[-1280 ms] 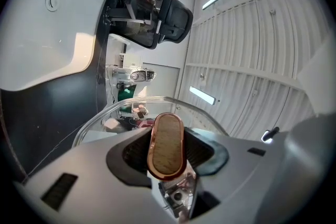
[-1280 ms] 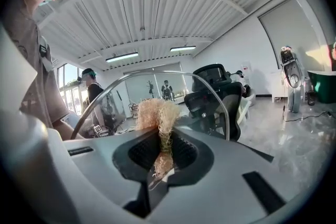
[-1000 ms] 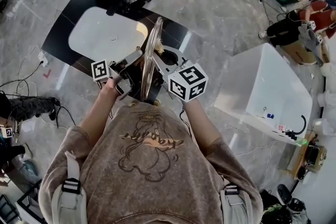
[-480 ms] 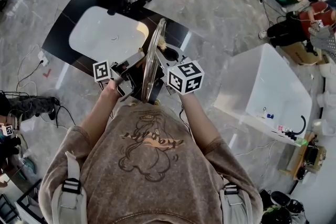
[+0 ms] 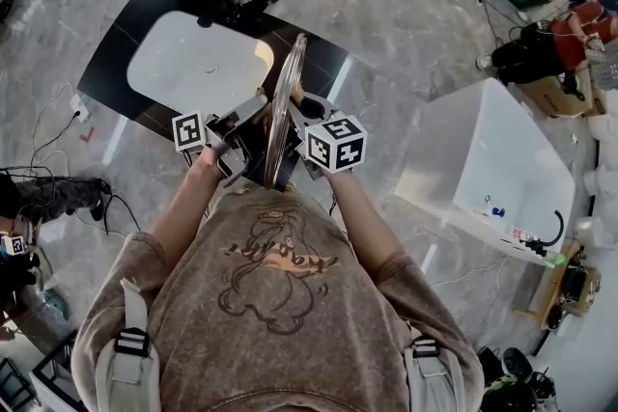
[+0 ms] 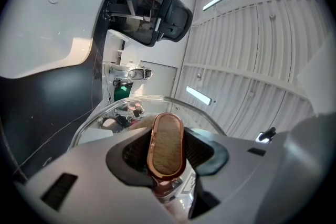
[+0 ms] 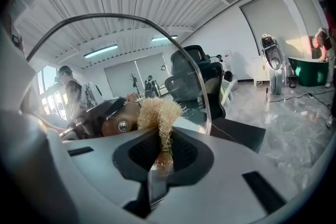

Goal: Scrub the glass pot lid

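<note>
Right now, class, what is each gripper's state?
Left gripper: closed on the glass lid's knob.
Right gripper: closed on a tan scrubber.

No word or number can be read for certain. The person's shirt [image 5: 275, 256] carries a line of lettering across its printed drawing, seemingly one word, but too warped to make out. The left marker cube [image 5: 188, 130] and right marker cube [image 5: 336, 143] bear only black-and-white square codes.
</note>
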